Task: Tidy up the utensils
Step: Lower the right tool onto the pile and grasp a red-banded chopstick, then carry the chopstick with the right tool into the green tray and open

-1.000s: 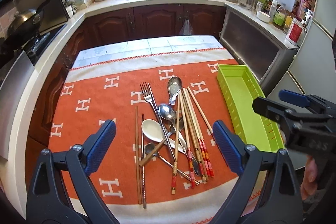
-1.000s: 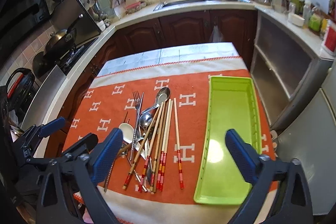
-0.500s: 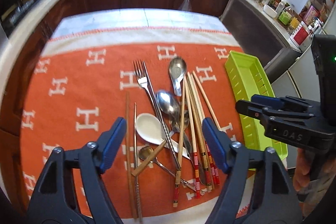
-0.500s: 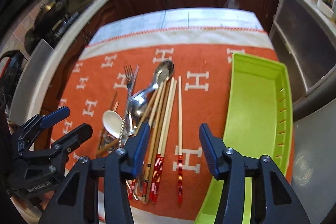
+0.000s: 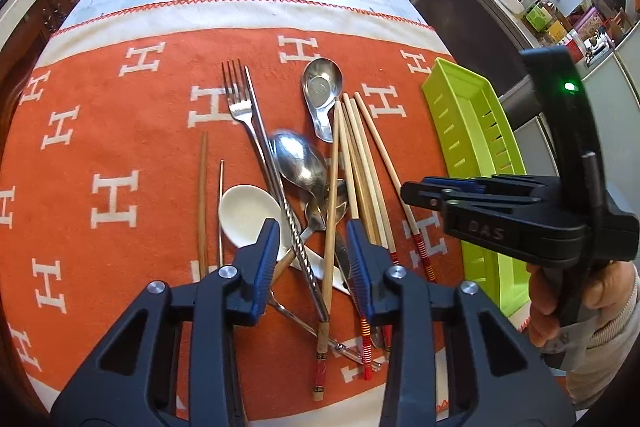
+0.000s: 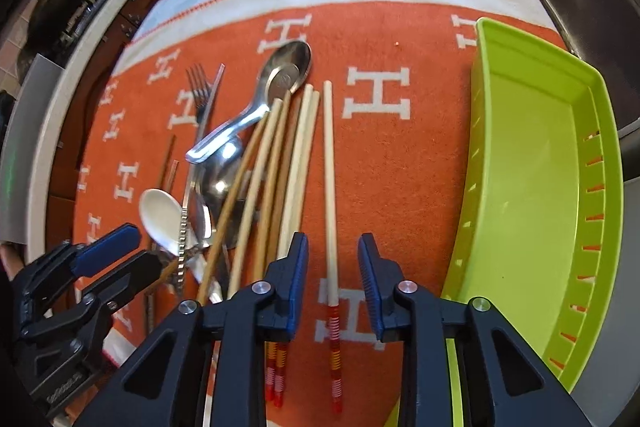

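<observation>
Right wrist view has the right gripper low over the orange cloth, fingers fairly narrow but not closed, straddling the lone chopstick that lies apart from the rest, nothing gripped yet. Left gripper is about the same: narrow gap, parted, hovering over the messy pile of chopsticks, metal spoons, a fork and a white ceramic spoon.

The single chopstick should be light and stiff, but thin and round, so I'd guess it rolls or slips if pinched off-centre. Best hold looks like the lower shaft just above the red striped end, right where the fingers already sit.

Green tray is just beside it on the right, empty, with nothing between them. The pile is the harder bit: everything crosses over, a twisted metal rod lies over the white spoon, and that spoon looks breakable. Steel spoons will probably be slippery. Kitchen counters sit well behind
</observation>
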A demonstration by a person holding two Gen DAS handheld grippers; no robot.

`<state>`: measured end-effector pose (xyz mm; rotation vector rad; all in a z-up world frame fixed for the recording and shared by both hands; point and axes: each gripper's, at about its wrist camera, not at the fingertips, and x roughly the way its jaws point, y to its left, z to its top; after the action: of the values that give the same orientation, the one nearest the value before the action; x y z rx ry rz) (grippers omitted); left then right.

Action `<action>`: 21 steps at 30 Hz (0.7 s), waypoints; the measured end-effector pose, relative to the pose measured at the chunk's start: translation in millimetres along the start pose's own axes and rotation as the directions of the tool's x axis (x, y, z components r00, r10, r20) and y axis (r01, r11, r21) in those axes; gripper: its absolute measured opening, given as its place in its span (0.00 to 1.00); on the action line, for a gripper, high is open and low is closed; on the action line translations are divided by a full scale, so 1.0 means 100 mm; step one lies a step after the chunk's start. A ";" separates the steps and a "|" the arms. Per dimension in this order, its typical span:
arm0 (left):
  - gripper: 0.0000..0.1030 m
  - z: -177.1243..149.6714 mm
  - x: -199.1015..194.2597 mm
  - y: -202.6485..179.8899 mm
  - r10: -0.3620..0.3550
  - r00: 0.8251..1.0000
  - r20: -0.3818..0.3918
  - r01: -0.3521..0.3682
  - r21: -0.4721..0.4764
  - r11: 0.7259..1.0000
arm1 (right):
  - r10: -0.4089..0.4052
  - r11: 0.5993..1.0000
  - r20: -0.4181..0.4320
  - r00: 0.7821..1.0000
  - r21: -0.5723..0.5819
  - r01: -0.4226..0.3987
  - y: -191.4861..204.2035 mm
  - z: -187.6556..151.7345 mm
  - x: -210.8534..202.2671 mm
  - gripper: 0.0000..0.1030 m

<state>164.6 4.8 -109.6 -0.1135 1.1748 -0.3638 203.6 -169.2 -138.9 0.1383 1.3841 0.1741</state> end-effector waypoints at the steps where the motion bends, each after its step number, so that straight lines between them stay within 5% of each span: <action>1: 0.30 0.00 0.00 -0.01 -0.001 1.000 -0.002 0.001 0.000 1.000 | -0.004 1.000 -0.010 1.000 -0.002 0.004 0.01 0.01 0.05 0.22; 11: 0.30 -0.02 0.03 -0.04 0.000 1.000 -0.015 0.000 0.002 1.000 | -0.075 0.994 -0.030 0.997 -0.079 0.072 0.19 0.04 0.22 0.20; 15: 0.27 -0.04 0.02 -0.10 0.006 1.000 -0.020 -0.006 0.021 1.000 | -0.102 0.989 0.003 0.995 -0.105 0.102 0.23 -0.02 0.22 0.06; 21: 0.13 -0.04 0.03 -0.19 -0.011 0.999 -0.037 0.012 0.035 0.999 | -0.005 1.000 0.024 1.000 -0.007 0.005 0.01 -0.11 0.05 0.05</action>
<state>157.9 -13.5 -108.0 -0.0836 1.2035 -0.3980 193.6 -166.7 -145.8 0.1305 1.3598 0.1730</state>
